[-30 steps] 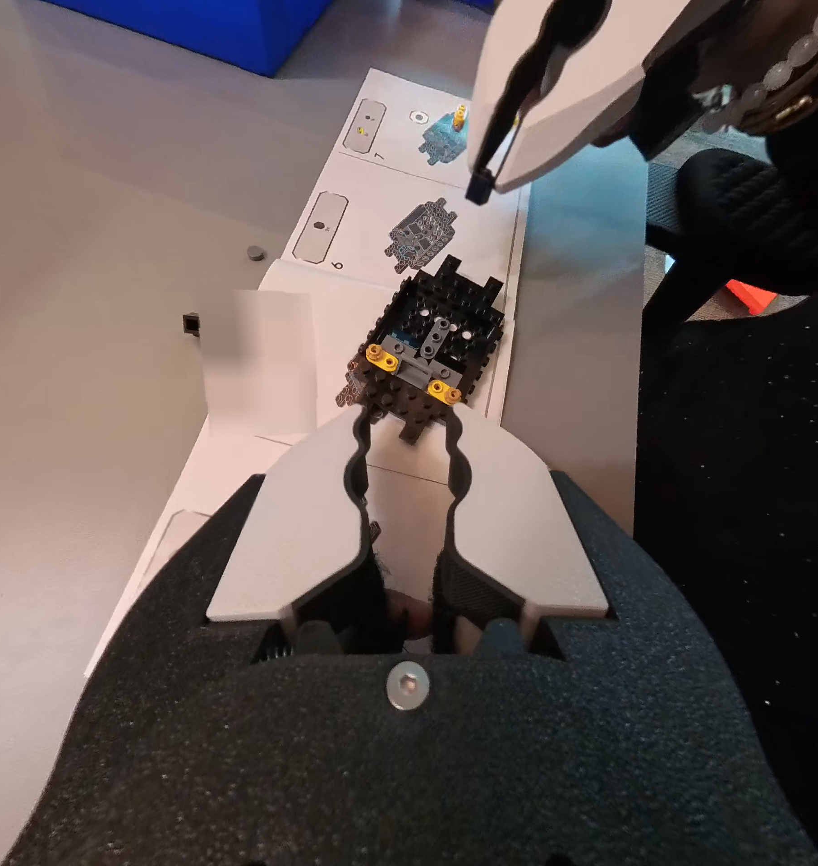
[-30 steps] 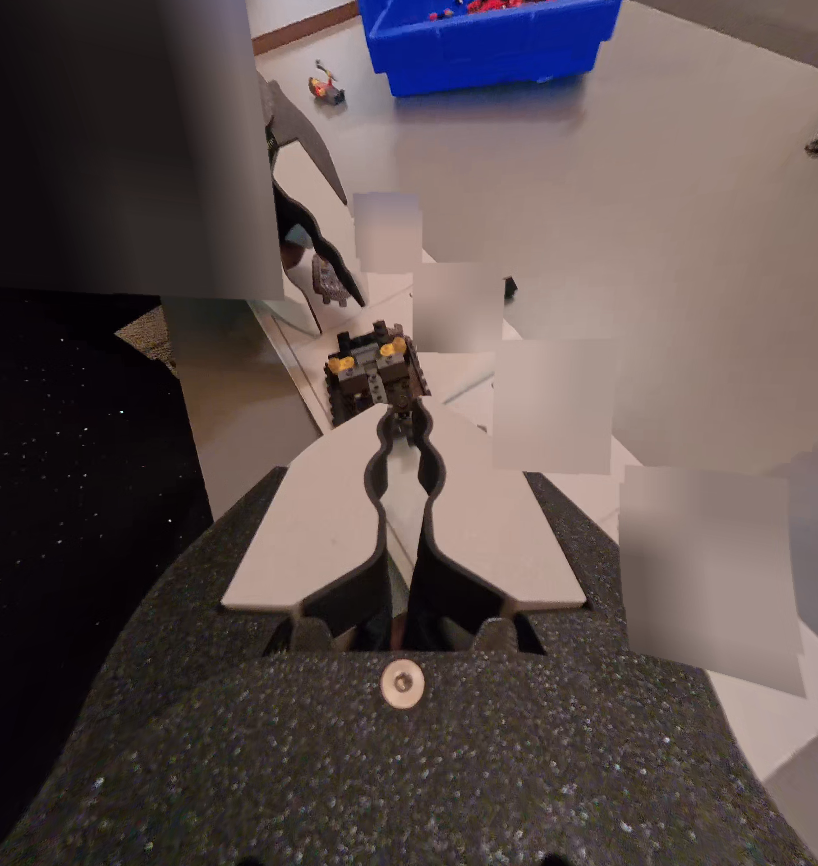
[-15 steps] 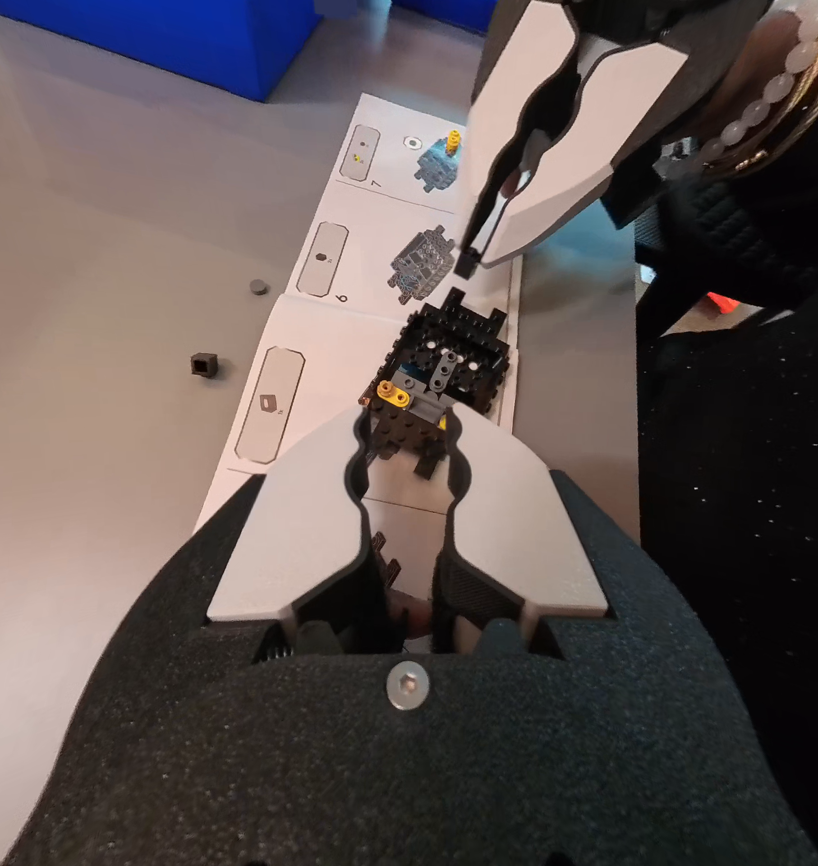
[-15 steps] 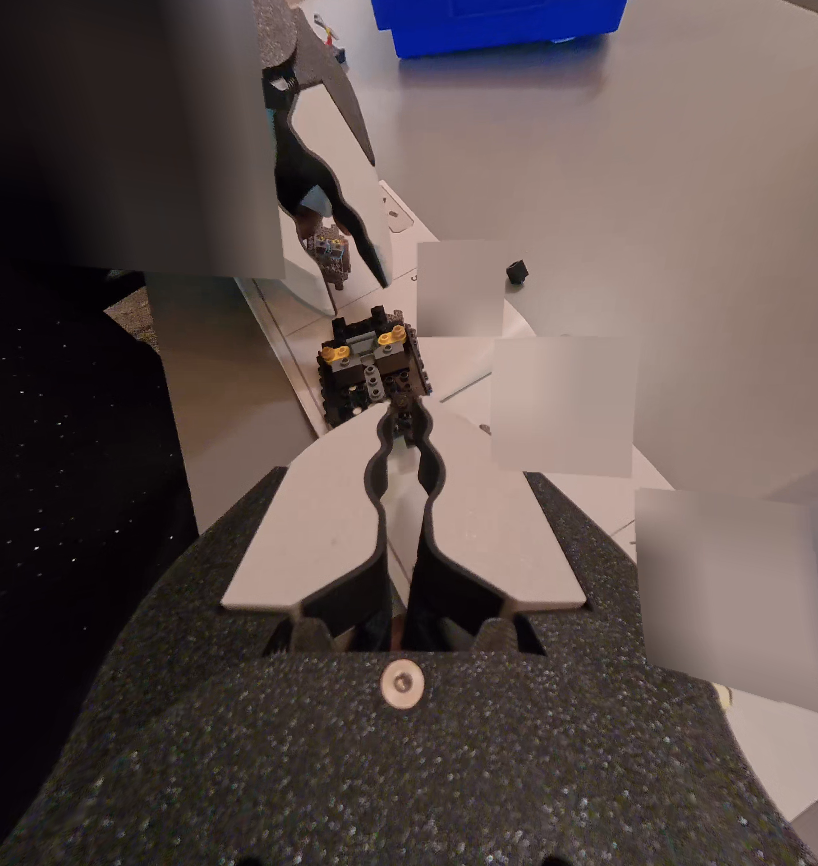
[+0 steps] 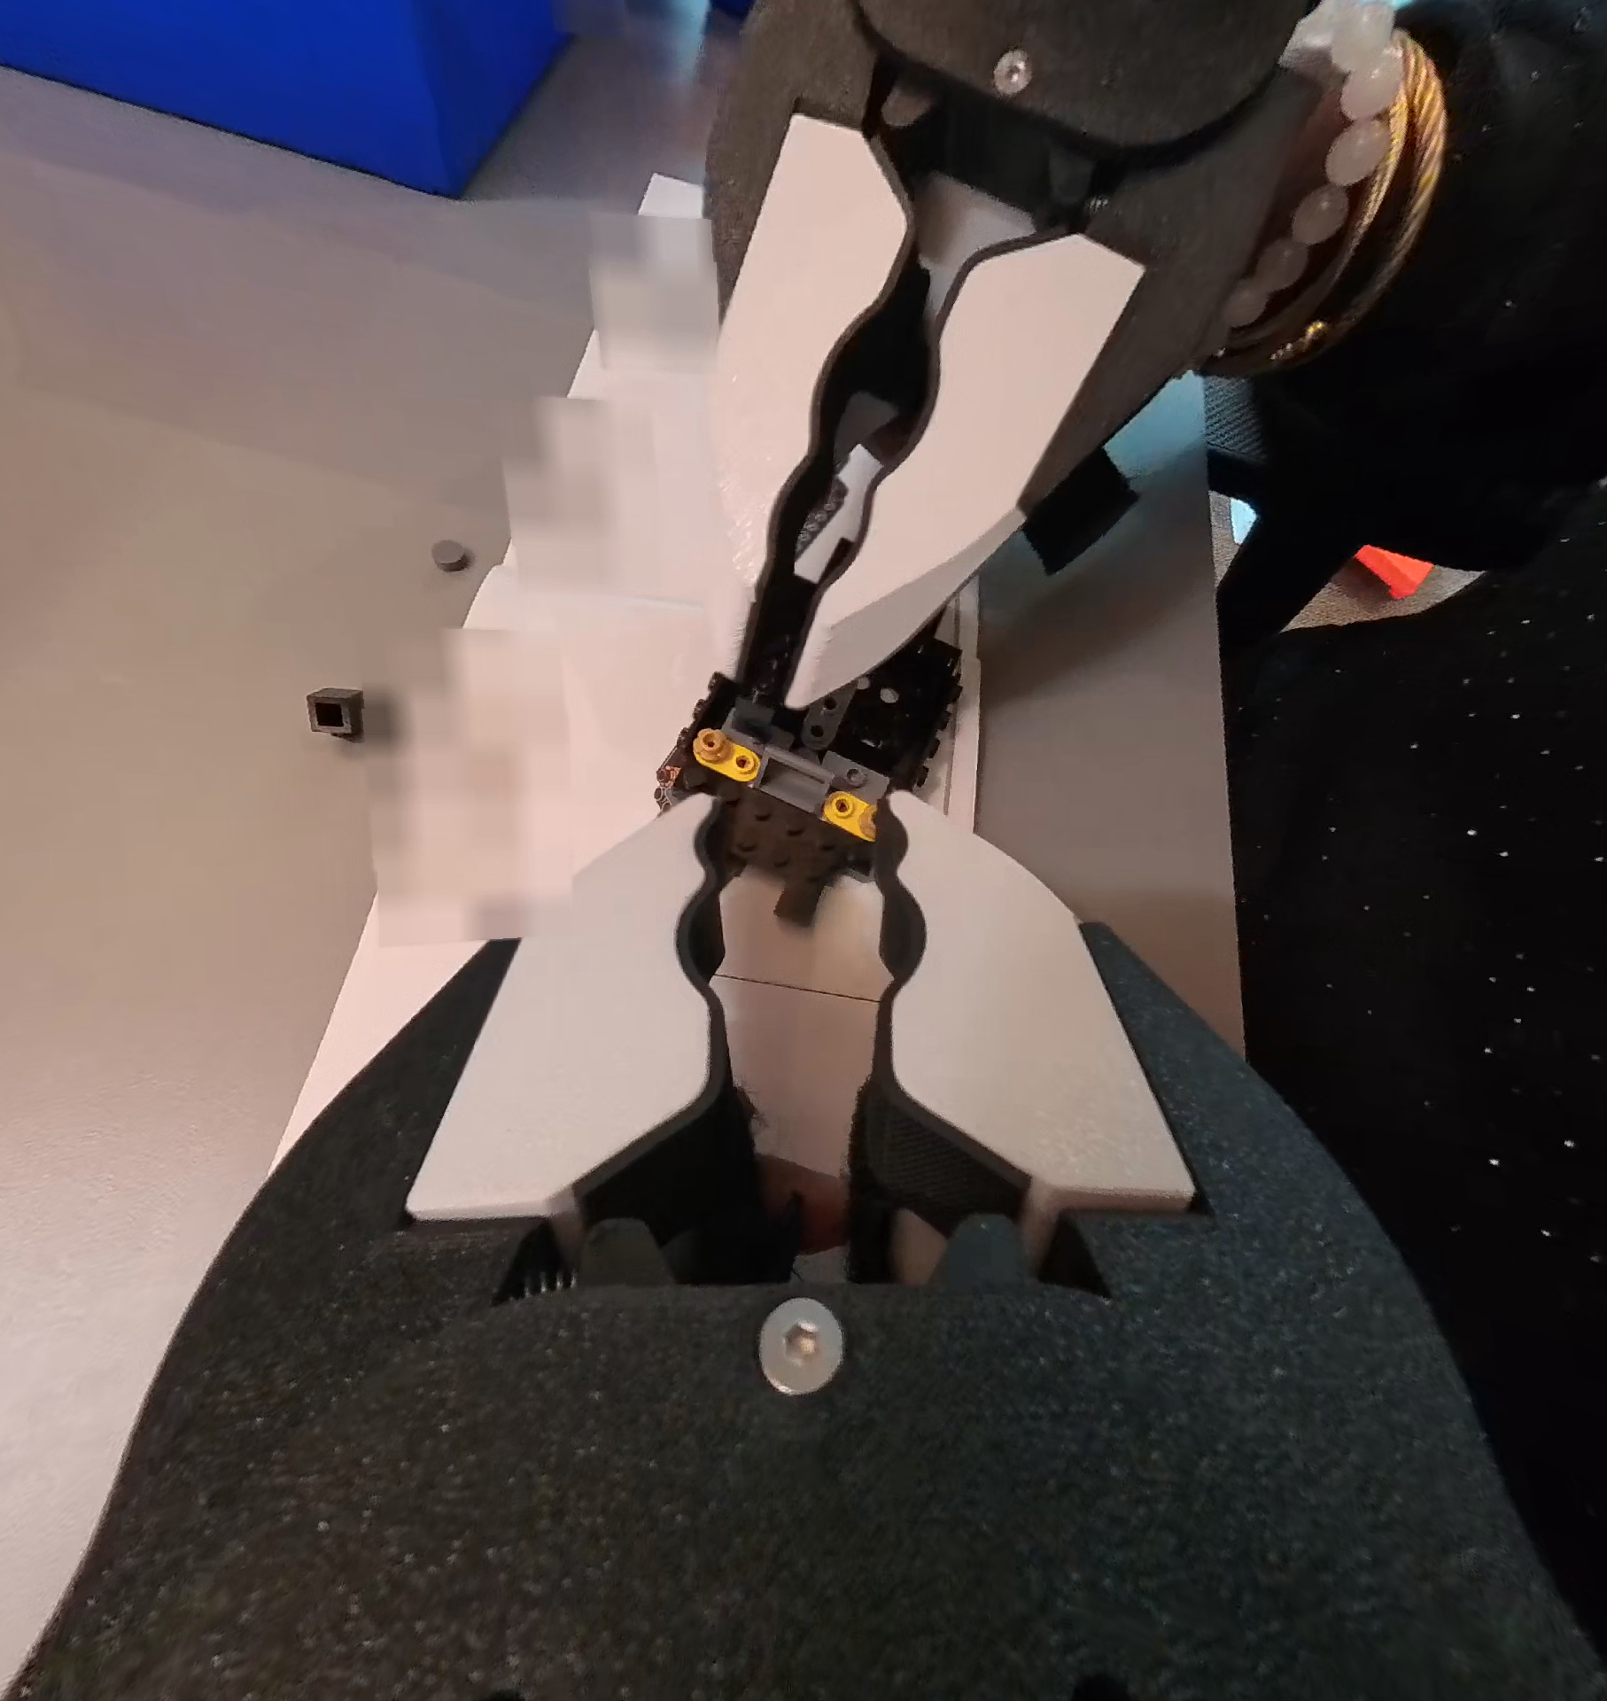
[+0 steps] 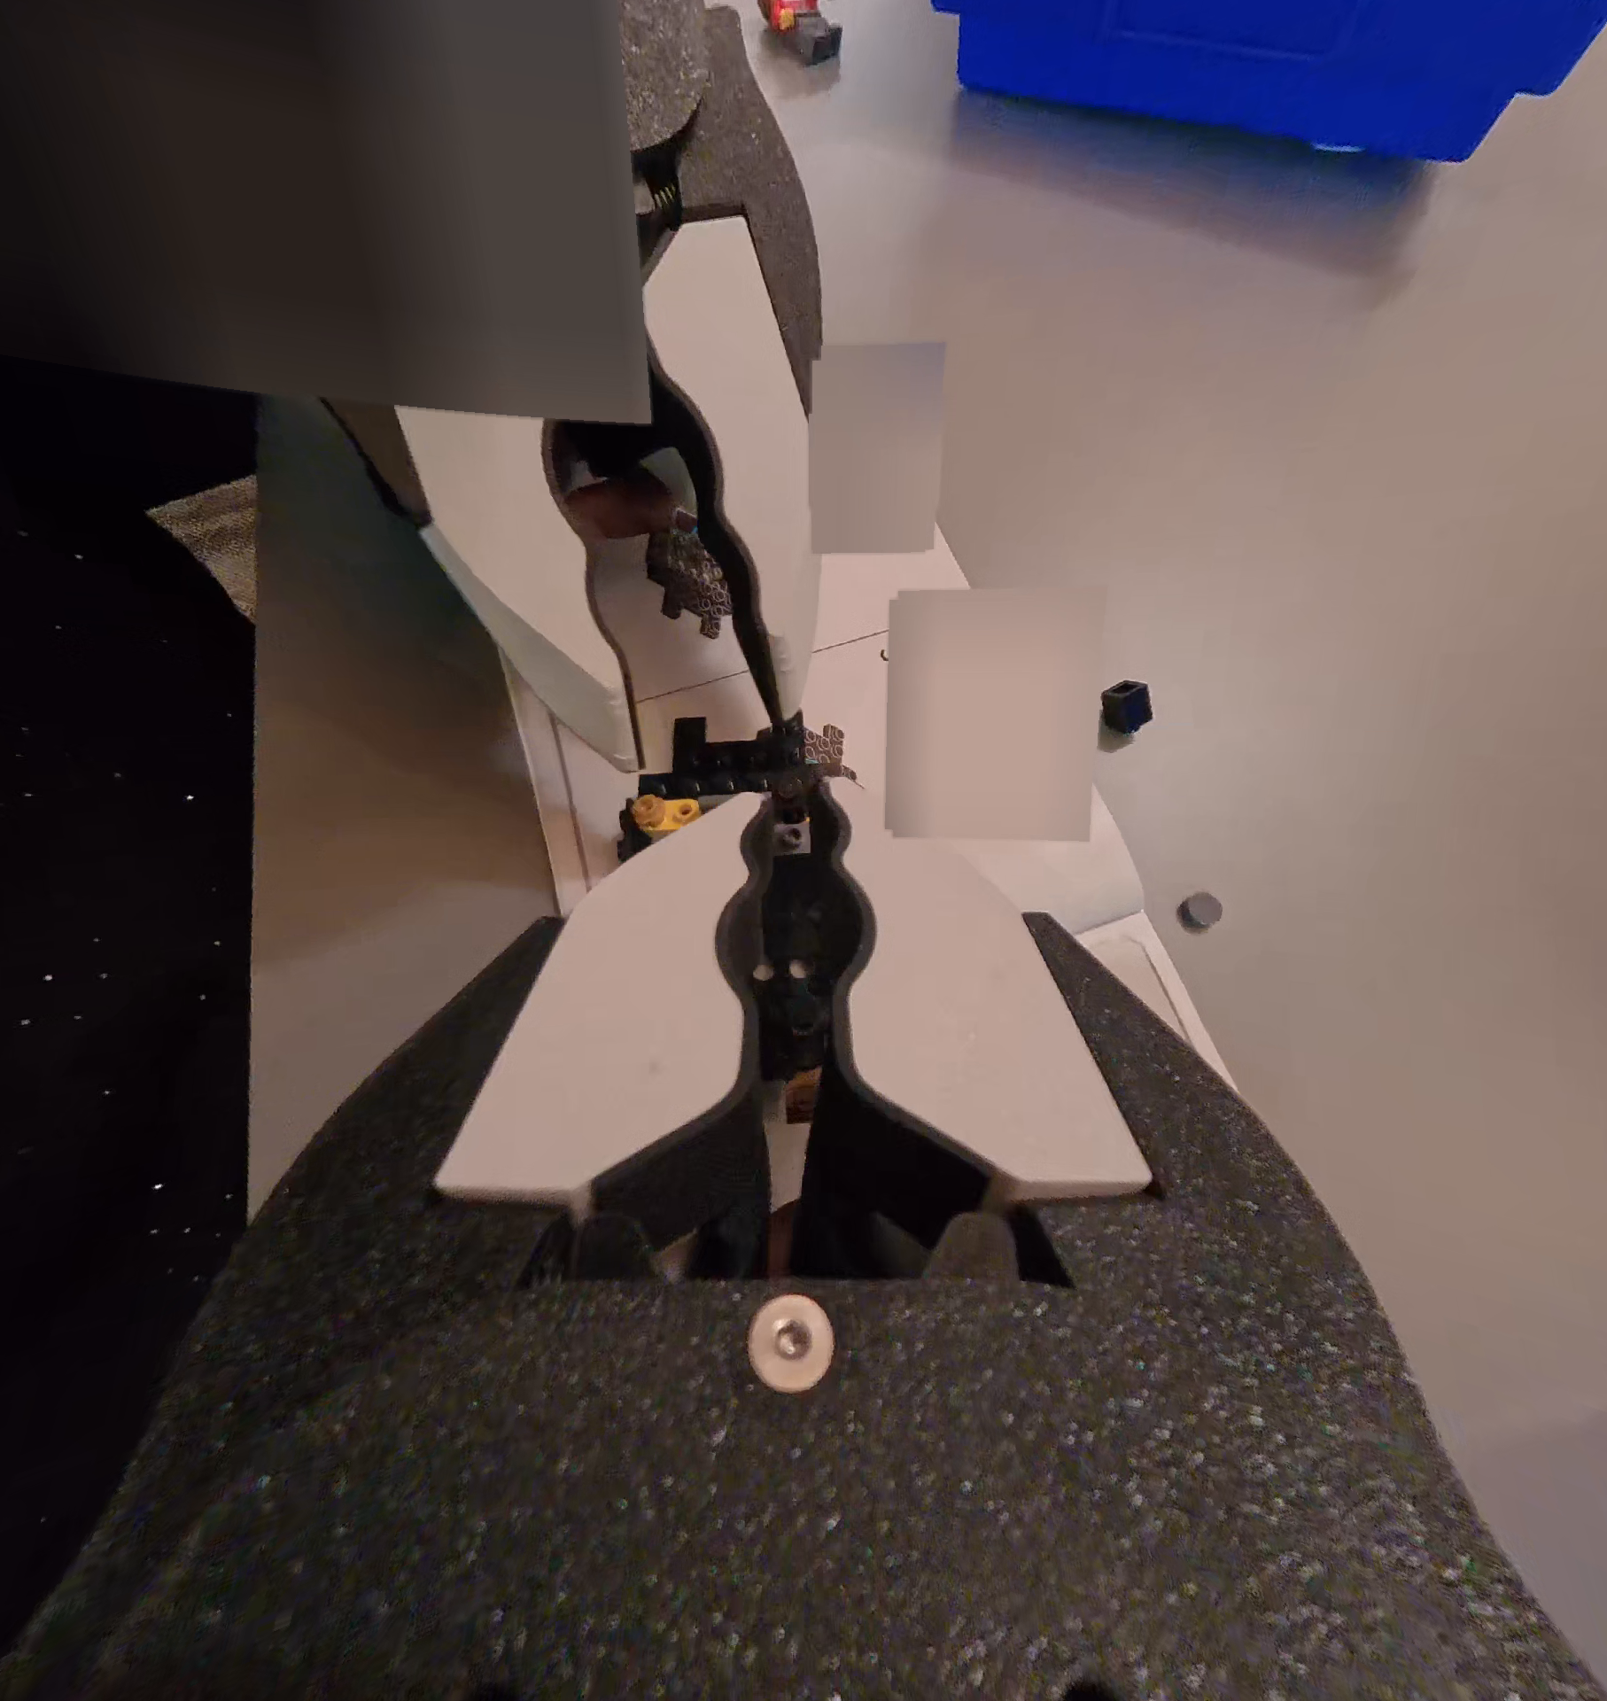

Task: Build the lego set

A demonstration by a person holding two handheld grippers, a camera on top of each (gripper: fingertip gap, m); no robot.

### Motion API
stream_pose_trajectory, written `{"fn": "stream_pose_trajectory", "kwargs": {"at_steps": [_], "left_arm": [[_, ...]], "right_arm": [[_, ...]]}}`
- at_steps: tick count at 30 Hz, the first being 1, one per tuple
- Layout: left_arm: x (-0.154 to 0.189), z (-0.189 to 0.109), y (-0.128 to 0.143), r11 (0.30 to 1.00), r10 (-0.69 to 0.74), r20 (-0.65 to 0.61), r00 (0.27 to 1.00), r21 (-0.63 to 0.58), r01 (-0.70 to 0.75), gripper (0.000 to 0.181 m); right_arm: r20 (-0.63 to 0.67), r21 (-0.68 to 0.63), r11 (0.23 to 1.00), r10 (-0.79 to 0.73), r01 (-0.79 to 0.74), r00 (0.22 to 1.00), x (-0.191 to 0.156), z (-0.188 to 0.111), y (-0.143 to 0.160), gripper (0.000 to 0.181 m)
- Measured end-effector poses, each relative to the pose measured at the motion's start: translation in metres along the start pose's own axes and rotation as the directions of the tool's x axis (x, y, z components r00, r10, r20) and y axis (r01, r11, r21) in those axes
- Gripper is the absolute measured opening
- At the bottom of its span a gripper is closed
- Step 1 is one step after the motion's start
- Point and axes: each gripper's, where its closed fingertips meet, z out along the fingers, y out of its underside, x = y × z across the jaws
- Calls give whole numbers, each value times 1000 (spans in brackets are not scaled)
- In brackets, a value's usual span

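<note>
A black lego model (image 5: 786, 833) with yellow (image 5: 726, 755) and grey pieces lies on the open instruction booklet (image 5: 781, 966). My left gripper (image 5: 791, 819) is shut on the model's near end, one finger on each side. My right gripper (image 5: 772, 700) comes down from above, and its tips touch the model's top near the grey pieces. In the right wrist view my right gripper (image 6: 789, 805) is shut on a small black brick (image 6: 789, 836) pressed against the model (image 6: 726, 755). The left gripper's fingers (image 6: 745, 442) show beyond it.
A blue bin (image 6: 1242, 74) stands at the far side of the grey table, also in the left wrist view (image 5: 229, 83). A loose black cube (image 5: 333, 713) and a grey round stud (image 5: 450, 555) lie left of the booklet. The table edge and a person's dark clothing (image 5: 1426, 920) are on the right. The tips of both grippers are at nearly the same place. The loose black cube (image 5: 333, 713) is about 9 cm from both grippers' fingertips. It is also in sight in the right wrist view (image 6: 1120, 693).
My right gripper has come down from above the booklet onto the model with the small black brick. My left gripper has stayed on the model.
</note>
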Motion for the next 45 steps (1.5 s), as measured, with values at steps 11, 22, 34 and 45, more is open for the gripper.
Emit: {"fn": "stream_pose_trajectory", "kwargs": {"at_steps": [11,22,34,45], "left_arm": [[2,3,5,999,18,-7,1000,-33,-18,30],[4,6,9,998,22,-18,1000,-64,-23,30],[5,5,1,999,27,-25,999,-18,-28,30],[3,10,6,998,30,-13,999,-60,-31,31]], "right_arm": [[70,-112,994,0,8,998,0,7,5,7],[91,-156,988,8,6,996,-1,9,7,8],[82,-137,991,16,-5,996,2,5,3,9],[131,-125,991,-37,54,991,-1,5,1,0]]}}
